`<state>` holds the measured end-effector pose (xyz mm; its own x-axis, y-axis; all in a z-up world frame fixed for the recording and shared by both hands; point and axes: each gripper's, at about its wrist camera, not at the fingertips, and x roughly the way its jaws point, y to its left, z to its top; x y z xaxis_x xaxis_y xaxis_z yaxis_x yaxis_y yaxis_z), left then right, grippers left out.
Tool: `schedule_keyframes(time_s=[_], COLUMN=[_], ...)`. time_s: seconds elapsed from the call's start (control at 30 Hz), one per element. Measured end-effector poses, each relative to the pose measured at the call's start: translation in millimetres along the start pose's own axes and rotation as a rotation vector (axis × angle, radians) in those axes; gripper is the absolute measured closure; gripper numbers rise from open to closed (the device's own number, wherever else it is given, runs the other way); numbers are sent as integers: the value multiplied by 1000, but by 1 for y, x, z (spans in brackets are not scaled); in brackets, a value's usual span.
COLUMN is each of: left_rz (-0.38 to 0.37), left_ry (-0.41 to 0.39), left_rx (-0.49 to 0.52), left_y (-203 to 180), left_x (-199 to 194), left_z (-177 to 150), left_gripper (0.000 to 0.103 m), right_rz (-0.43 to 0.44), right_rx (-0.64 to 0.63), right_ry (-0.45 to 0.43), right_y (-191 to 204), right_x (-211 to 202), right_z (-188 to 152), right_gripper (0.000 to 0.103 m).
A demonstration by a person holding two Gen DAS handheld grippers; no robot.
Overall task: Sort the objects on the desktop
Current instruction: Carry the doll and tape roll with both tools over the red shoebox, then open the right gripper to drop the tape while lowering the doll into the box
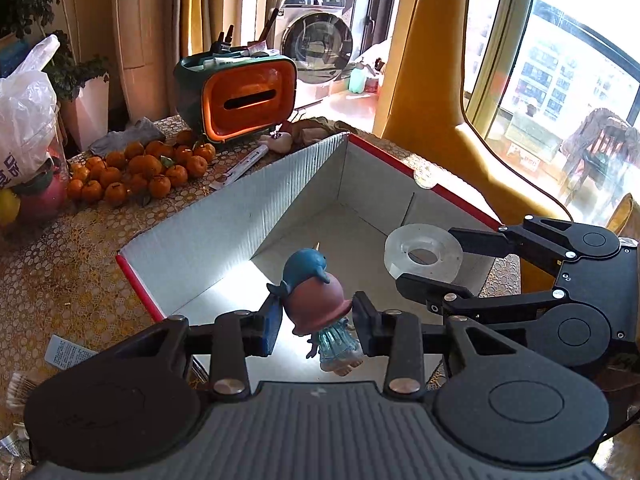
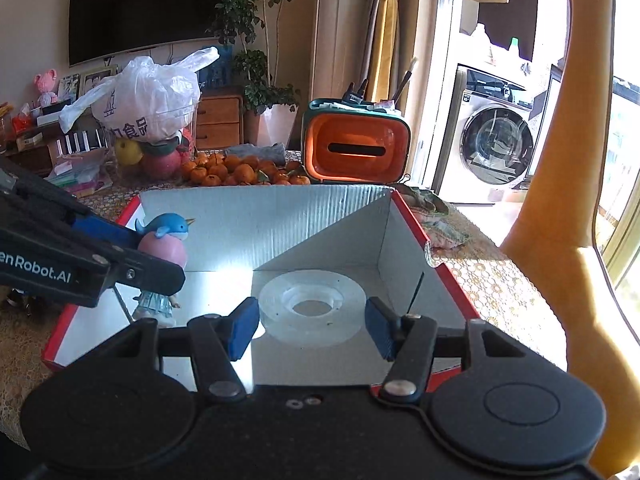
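— Over the white, red-edged box [image 1: 224, 216], what does each gripper hold?

— Left gripper [image 1: 316, 318] pinches a toy figure [image 1: 316, 300] by its pink head, body hanging straight down, long axis vertical. Right gripper [image 2: 312, 326] clasps a clear tape roll [image 2: 312, 306] lying flat, hole facing up, above the box floor.
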<state>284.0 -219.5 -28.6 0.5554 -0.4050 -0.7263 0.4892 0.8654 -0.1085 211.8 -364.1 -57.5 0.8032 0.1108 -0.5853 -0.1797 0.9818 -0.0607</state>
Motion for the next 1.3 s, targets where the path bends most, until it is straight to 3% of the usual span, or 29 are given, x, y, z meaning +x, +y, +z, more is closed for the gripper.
schedule_keyframes(time_s=[0.6,0.97,1.3], left_rz=[27,29,42], left_ry=[173,292,400], left_rx=[42,44,14], left_y=[15,17,21], left_x=[78,103,119], left_z=[8,15,16], left_gripper=[66,66,66], right_rz=[11,46,64], right_rx=[-81,-155,-223], right_ry=[187,359,428], right_y=[-7,-7,-2], right_x=[67,86,95], right_z=[15,19,20], right_gripper=[45,45,45])
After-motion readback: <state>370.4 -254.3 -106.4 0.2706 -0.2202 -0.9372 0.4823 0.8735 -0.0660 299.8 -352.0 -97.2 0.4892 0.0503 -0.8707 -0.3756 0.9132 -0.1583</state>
